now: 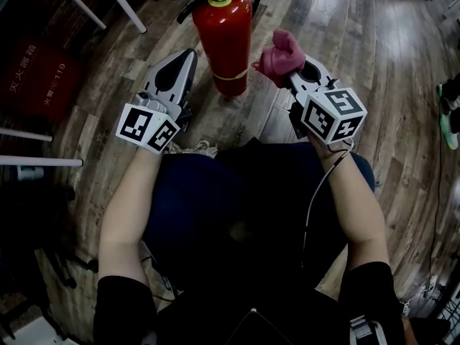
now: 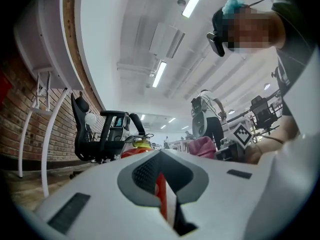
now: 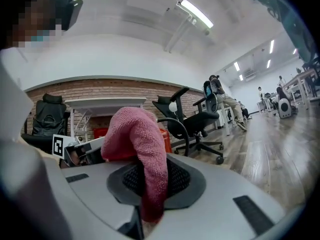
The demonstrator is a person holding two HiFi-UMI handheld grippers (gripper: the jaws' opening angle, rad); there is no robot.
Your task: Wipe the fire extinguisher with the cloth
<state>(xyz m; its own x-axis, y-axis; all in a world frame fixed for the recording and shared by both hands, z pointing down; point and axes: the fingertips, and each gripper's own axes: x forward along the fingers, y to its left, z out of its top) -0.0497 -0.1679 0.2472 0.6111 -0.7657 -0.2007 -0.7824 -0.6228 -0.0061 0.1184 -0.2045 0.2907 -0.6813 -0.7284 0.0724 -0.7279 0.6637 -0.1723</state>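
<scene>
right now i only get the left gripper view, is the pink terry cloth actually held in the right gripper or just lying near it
observer: held. the right gripper has its jaws shut on the pink terry cloth, which bulges out above them.
operator: where does the red cylindrical fire extinguisher stand
observer: the red cylindrical fire extinguisher stands upright on the wooden plank floor, between the left gripper and the right one.
operator: is the cloth on it yet
observer: the cloth is close by the cylinder's right side; whether it touches, i can't tell.
</scene>
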